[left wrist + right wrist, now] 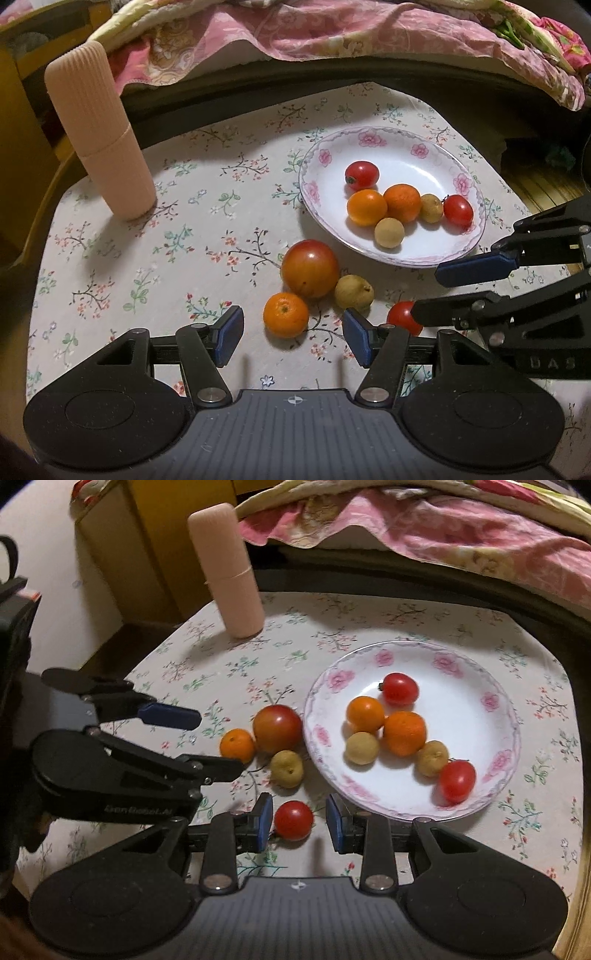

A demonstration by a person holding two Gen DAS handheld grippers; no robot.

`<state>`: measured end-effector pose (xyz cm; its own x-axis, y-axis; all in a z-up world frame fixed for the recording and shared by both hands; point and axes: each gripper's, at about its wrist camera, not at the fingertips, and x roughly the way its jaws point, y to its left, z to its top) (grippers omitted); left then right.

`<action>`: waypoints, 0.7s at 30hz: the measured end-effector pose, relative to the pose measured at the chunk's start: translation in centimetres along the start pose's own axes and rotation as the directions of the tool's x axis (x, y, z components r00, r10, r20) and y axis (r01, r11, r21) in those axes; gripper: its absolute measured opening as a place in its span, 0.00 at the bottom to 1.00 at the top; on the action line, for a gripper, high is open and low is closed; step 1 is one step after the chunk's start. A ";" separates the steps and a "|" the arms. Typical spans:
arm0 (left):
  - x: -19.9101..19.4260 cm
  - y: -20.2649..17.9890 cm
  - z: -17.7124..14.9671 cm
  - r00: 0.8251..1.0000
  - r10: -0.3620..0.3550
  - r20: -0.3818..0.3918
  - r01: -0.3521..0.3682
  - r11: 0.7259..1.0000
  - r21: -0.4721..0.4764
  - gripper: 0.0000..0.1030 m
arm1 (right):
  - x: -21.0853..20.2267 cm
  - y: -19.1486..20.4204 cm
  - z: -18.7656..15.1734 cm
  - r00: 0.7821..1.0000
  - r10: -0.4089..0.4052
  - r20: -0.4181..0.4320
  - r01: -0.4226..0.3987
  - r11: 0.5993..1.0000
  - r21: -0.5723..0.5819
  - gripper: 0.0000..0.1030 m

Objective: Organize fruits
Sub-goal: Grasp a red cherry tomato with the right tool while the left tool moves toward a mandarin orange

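Observation:
A flowered white plate (406,166) (469,709) holds two cherry tomatoes, two small oranges and two longans. Beside it on the tablecloth lie a big tomato (310,267) (277,728), a longan (354,291) (286,768), a mandarin (285,315) (237,744) and a cherry tomato (399,314) (293,819). My left gripper (293,338) (221,741) is open, its fingers either side of the mandarin just ahead of them. My right gripper (299,821) (426,293) is open, with the cherry tomato between its blue pads and a gap on each side.
A tall pink ribbed container (99,133) (229,572) stands at the table's far left. A pink quilt (332,29) lies on the bed beyond the far edge. A yellow cabinet (147,546) is at the left. The two grippers are close together.

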<state>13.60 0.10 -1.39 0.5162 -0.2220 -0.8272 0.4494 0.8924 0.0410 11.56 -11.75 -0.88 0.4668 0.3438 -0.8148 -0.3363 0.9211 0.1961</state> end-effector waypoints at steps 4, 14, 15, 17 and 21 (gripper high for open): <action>0.3 0.1 -0.4 1.000 0.003 -0.014 -0.003 1.000 0.003 0.65 | 1.1 0.3 -0.4 1.000 -0.002 -0.031 0.001 1.000 -0.008 0.33; 2.2 0.6 -0.6 1.000 0.006 -0.030 -0.006 1.000 0.004 0.66 | 2.8 0.3 -0.5 0.999 -0.011 -0.052 0.011 1.000 -0.014 0.33; 2.5 0.6 -0.5 1.000 0.003 -0.029 -0.003 1.000 -0.001 0.66 | 2.8 0.3 -0.4 0.999 -0.011 -0.050 0.010 1.000 -0.017 0.33; 2.8 0.7 -0.4 1.000 0.002 -0.025 -0.002 1.000 -0.006 0.66 | 3.0 0.4 -0.3 0.999 -0.014 -0.049 0.013 1.000 -0.021 0.33; 3.6 0.5 -0.1 1.000 -0.006 -0.023 0.006 1.000 -0.010 0.66 | 3.2 0.6 -0.3 0.998 -0.013 -0.056 0.012 1.000 -0.020 0.33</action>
<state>15.59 -0.24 -4.40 0.4966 -0.2186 -0.8400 0.4455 0.8948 0.0305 12.61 -10.19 -3.59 0.4246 0.3212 -0.8465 -0.3474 0.9212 0.1753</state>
